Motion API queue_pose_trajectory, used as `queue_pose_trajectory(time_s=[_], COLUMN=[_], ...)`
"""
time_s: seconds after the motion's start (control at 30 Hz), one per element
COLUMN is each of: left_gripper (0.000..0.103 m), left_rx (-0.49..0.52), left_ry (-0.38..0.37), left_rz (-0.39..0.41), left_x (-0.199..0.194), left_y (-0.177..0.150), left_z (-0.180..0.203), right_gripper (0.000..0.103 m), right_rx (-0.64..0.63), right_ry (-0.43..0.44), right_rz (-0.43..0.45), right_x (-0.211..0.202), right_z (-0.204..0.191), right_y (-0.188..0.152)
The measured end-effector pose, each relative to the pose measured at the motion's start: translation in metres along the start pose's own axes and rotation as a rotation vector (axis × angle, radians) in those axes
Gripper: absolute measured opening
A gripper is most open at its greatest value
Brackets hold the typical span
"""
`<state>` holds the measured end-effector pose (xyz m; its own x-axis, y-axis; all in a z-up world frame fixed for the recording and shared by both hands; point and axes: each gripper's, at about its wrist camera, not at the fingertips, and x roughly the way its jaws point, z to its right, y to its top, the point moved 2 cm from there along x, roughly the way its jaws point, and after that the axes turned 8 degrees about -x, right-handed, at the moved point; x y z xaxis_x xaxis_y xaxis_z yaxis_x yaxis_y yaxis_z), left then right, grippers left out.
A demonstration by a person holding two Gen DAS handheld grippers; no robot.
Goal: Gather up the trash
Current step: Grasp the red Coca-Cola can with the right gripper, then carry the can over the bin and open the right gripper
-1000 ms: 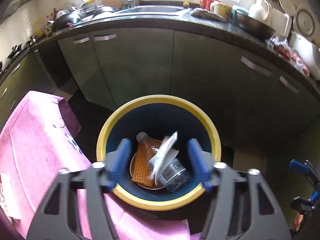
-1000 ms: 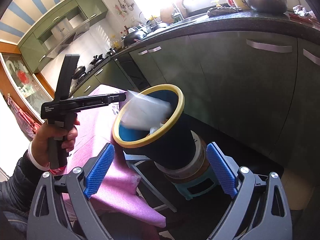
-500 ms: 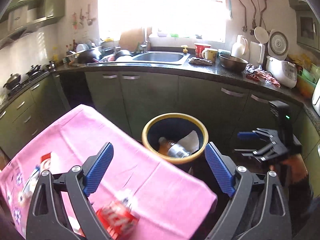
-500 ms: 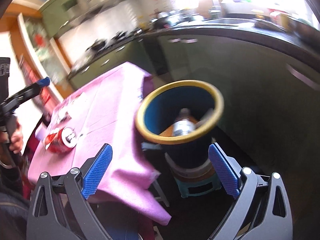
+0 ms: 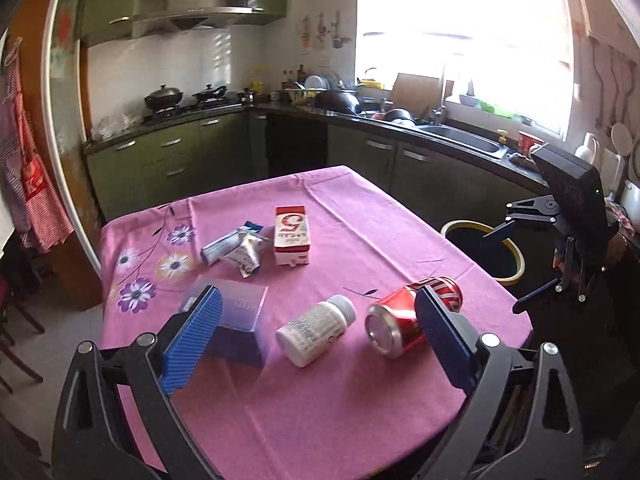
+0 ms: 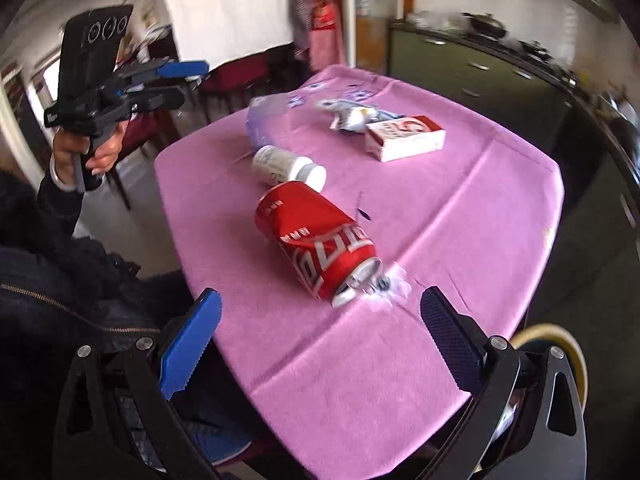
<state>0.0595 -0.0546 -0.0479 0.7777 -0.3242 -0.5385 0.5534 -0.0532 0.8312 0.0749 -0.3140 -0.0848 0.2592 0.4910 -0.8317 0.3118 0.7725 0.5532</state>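
Pink-clothed tabletop (image 5: 360, 224) carries the remaining trash; the dented red soda can (image 6: 320, 240) lies on its side, long axis running away from the right gripper (image 6: 320, 332), whose empty fingers gape nearest it; left gripper (image 5: 316, 336) likewise wide, empty

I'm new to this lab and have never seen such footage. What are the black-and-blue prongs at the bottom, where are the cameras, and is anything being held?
Each picture comes from a fisheye camera on a hand-held gripping tool, looking along its two blue-padded fingers. A person holds one tool per hand. The left tool has just been opening; the right tool is open too. Both are empty. On the pink tablecloth lie a dented red can, a white pill bottle, a red-and-white carton, crumpled wrappers and a bluish box. The yellow-rimmed bin stands beside the table.
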Motion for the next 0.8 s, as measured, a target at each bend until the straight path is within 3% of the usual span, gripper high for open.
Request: queue_pose_trajectory(time_s=[0.17, 0.37, 0.5, 0.67, 0.8], left_gripper=[0.092, 0.092, 0.092, 0.092, 0.092], left_rx=[-0.047, -0.05, -0.064, -0.069, -0.068], left_ry=[0.039, 0.068, 0.066, 0.057, 0.054], left_rz=[0.022, 0.02, 0.01, -0.01, -0.024], left_x=[-0.015, -0.019, -0.015, -0.007, -0.001], left_y=[-0.009, -0.014, -0.015, -0.018, -0.021], left_z=[-0.025, -0.033, -0.039, -0.042, -0.042], right_gripper=[0.098, 0.098, 0.097, 0.076, 0.073], right_rx=[-0.185, -0.246, -0.268, -0.266, -0.255], right_ry=[0.098, 0.196, 0.22, 0.207, 0.177], right_rz=[-0.205, -0.412, -0.466, -0.496, -0.482], right_x=[0.055, 0.11, 0.132, 0.145, 0.145], right_z=[0.001, 0.014, 0.012, 0.011, 0.01], right_y=[0.046, 0.045, 0.043, 0.039, 0.037])
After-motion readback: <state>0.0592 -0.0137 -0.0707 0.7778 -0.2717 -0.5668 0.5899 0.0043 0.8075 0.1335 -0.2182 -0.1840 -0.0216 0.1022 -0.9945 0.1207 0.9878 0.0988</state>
